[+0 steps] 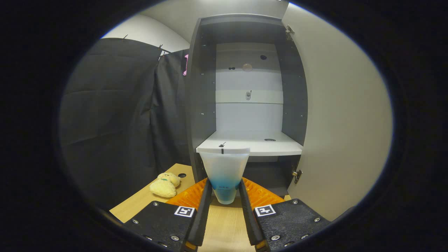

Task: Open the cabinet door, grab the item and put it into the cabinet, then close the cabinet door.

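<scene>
Gripper [224,196] clamped on cup [224,171], both fingers pressing its lower sides. Cup upright, long axis vertical, lid level with cabinet shelf [276,147] front edge; shelf straight ahead, door [343,115] open.

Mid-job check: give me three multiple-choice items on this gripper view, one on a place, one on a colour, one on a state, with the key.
1. Where is the plush toy?
A. On the white shelf
B. On the wooden table, beside the cabinet's foot
C. Between the jaws

2. What colour is the liquid at the bottom of the cup?
A. Blue
B. Red
C. Green

3. What state is the cabinet door in?
A. Closed
B. Open, swung aside
C. Off its hinges

Key:
1 B, it lies on the table next to the cabinet.
2 A, blue shows through the translucent wall.
3 B, the shelf inside is exposed and the gripper jaws press on the cup in front of it.
</scene>
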A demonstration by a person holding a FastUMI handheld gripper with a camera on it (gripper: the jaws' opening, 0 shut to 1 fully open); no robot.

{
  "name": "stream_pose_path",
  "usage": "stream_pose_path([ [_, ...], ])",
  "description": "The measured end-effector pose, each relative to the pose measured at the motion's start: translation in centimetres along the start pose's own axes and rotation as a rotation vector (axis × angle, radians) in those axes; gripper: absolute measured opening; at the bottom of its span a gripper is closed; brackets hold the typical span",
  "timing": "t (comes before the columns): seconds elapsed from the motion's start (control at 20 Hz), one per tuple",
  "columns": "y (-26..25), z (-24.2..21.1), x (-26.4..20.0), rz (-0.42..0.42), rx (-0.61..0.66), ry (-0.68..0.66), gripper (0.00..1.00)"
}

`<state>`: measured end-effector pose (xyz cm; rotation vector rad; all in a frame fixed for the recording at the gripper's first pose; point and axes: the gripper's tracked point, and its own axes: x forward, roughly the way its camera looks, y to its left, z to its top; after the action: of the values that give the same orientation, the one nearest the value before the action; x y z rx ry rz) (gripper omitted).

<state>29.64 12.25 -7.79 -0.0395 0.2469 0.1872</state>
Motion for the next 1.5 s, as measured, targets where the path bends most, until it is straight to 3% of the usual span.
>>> stream_pose_path([
  [0.75,-3.2,8.9,11.0,-0.017,0.071,-0.039,0.48],
  [1.25,-4.4,7.1,18.2,-0.024,0.066,0.064,0.48],
  [1.5,-4.9,7.0,19.7,-0.035,0.053,0.068,0.48],
])
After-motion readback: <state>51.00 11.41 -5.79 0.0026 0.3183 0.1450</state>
